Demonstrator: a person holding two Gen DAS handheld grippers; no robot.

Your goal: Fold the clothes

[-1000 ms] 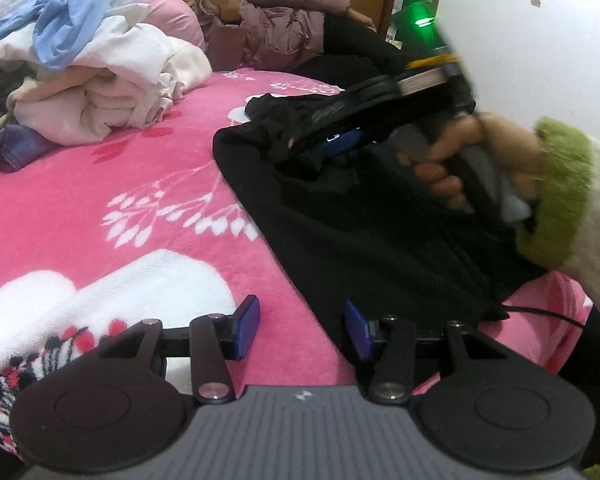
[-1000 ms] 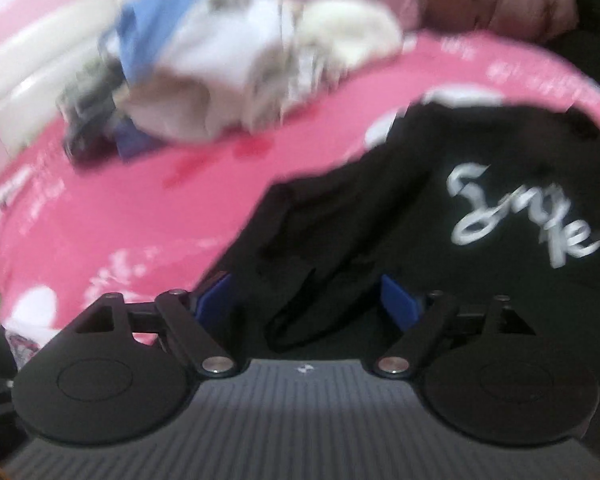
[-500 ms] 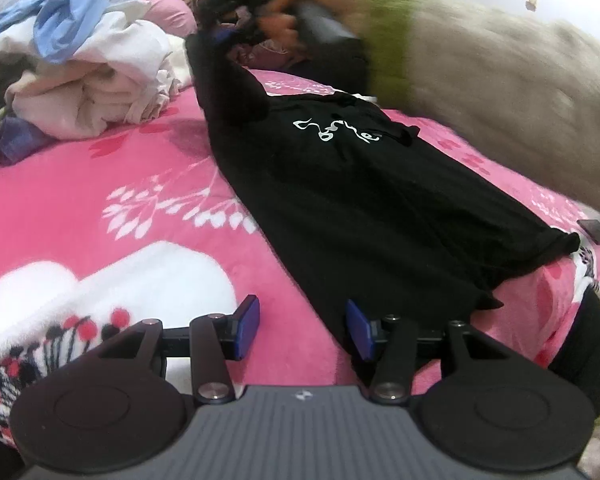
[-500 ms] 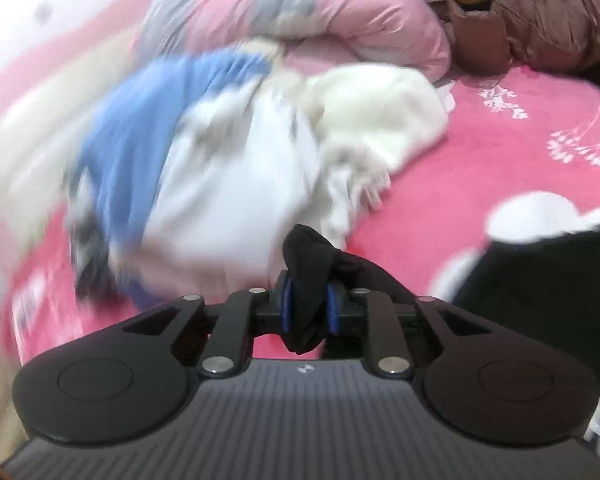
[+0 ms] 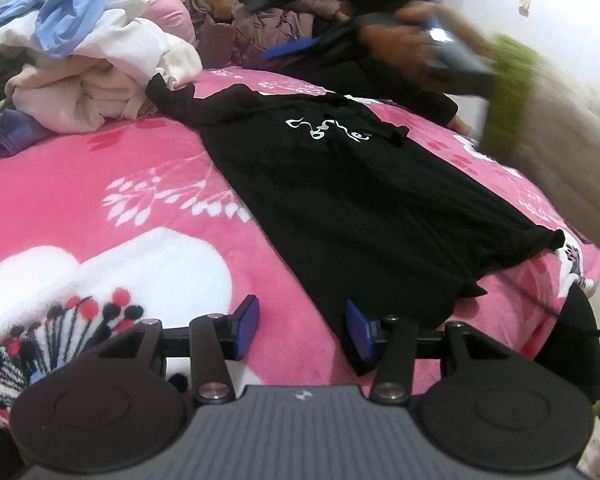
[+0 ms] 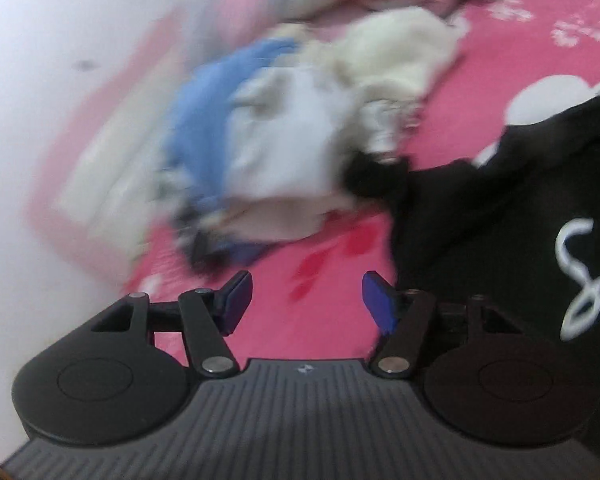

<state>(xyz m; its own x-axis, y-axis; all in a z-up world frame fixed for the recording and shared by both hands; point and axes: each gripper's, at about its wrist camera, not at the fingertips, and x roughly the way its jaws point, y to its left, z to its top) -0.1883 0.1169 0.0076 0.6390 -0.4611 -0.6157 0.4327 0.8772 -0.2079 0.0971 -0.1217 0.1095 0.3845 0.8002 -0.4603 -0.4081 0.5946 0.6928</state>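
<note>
A black shirt [image 5: 360,200] with white script lies spread flat on the pink blanket [image 5: 100,168]. One sleeve [image 5: 172,92] is stretched out to the clothes pile. My left gripper [image 5: 302,326] rests low at the shirt's hem and is open. Only blanket shows between its blue pads, and the hem edge runs beside the right one. My right gripper [image 6: 306,302] hovers above the blanket left of the shirt [image 6: 480,220]. Its jaws are opening with nothing between them. In the left wrist view it is a blur at the top, with a blue pad [image 5: 290,47] showing.
A heap of white, cream and blue clothes [image 5: 92,60] lies at the back left, blurred in the right wrist view [image 6: 280,140]. A person [image 5: 236,12] in a mauve jacket reclines behind the shirt. A green-cuffed sleeve [image 5: 508,80] crosses the upper right.
The right gripper was shut on the black sleeve half a second ago. It has let go, opened and lifted away, and the sleeve now lies stretched out. The left gripper has stayed put.
</note>
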